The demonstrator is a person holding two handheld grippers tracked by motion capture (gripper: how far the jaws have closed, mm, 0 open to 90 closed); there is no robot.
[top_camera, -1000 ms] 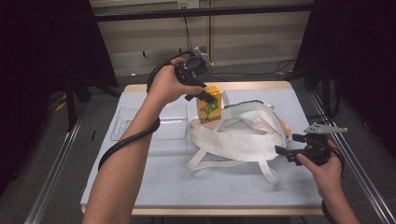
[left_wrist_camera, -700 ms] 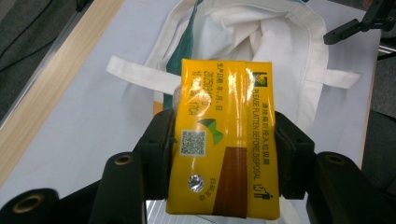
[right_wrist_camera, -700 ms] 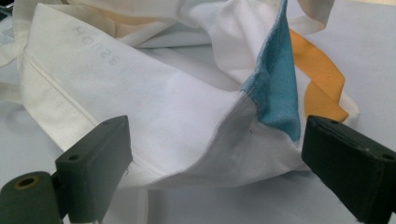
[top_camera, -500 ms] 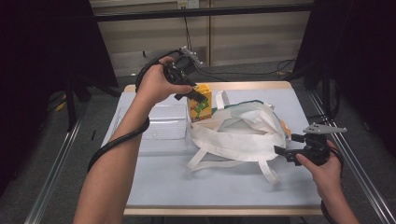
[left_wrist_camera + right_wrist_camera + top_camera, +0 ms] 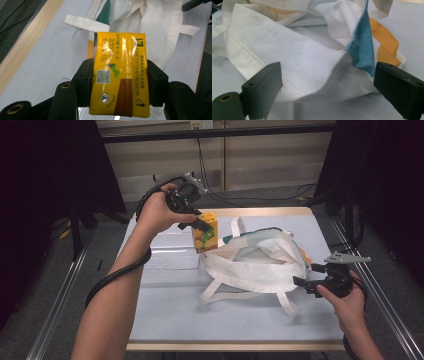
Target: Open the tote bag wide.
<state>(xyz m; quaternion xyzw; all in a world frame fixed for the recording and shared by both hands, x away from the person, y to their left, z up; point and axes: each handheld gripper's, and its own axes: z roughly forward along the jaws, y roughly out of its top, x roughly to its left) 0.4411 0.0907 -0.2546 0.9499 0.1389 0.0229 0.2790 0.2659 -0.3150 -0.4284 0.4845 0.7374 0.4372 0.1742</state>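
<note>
Since a second ago the left tongs [image 5: 200, 224] have carried the yellow juice carton [image 5: 205, 233] sideways, away from the mouth of the white tote bag [image 5: 255, 265] toward the clear plastic tray [image 5: 170, 257], while the right tongs [image 5: 312, 276] have kept their place at the bag's near-right edge; the counter [image 5: 165, 315], pale and mostly bare in front, carries the bag at its middle, slumped with its straps splayed toward the person, and the tray lies just to the bag's left; the carton hangs upright above the gap between tray and bag, clear of the counter as far as I can tell; in the left gripper view the carton [image 5: 120, 75] sits squarely between the two black jaws, both pressing its narrow sides, so the left tongs are about half closed on it; in the right gripper view the jaws stand wide apart with the bag's hem [image 5: 317, 75] lying between them and no pad pressing on it, so they hold nothing; I judge the unpacking well begun, the carton already lifted out, with setting it down by the tray still to come.
</note>
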